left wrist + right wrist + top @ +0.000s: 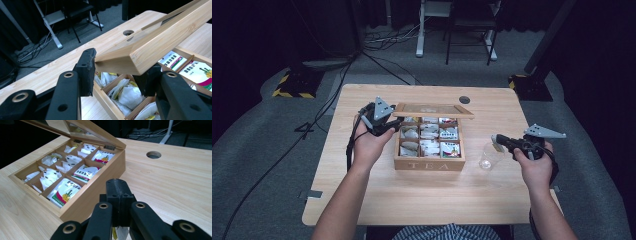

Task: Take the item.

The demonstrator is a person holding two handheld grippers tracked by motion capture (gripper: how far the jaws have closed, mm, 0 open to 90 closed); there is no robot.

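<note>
**Left tool holds the tea box lid up; right tool pinches a tea bag over the glass**

A wooden tea box (429, 145) stands near the middle of the desk (422, 195), lettered "TEA" on its front wall. Its lid (433, 110) is raised on the hinges along the far wall. The left tool (381, 120) sits at the box's far left corner, its jaws clamped on the lid's corner: in the left gripper view the lid (155, 47) runs between the two black jaws, one pad against its end face and the other under its front face. Below it the open compartments show tea bags (127, 95), white sachets and printed packets.

The right tool (498, 141) is to the right of the box, toward the desk's right edge, jaws pointing left over a clear glass (488, 156) that stands just beside the box's front right corner. In the right gripper view its jaws are pressed together, and a bit of white paper with a yellow edge (121, 232) hangs beneath them, a tea bag by its look, though little of it shows. Beyond the jaws lies the open tea box (92, 192), and a round cable hole (153, 154) near the desk's far edge.
</note>
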